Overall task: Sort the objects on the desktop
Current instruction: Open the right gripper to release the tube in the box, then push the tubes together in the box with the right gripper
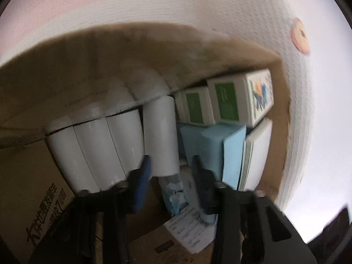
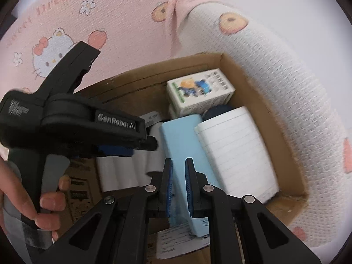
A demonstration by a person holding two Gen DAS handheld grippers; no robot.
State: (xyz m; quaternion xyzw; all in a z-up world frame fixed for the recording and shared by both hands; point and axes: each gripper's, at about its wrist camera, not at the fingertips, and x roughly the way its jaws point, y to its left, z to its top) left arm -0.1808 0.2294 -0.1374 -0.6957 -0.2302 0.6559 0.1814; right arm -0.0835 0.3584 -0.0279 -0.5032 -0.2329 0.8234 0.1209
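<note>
Here, four white rolls [image 1: 114, 145] beside two green-labelled boxes [image 1: 228, 101].

Support surface: pink-and-white textured fabric cover [image 2: 136, 24] printed with cartoon cats, flowers, bears, red lettering. Looks like bedding; can't confirm what's underneath. Directly on it: open brown cardboard box [image 2: 283, 132] [image 1: 283, 92]. Fabric shows behind the box's far wall and along its right wall, touching both. One bear print [image 1: 300, 36] sits just past the box's far right corner.
</note>
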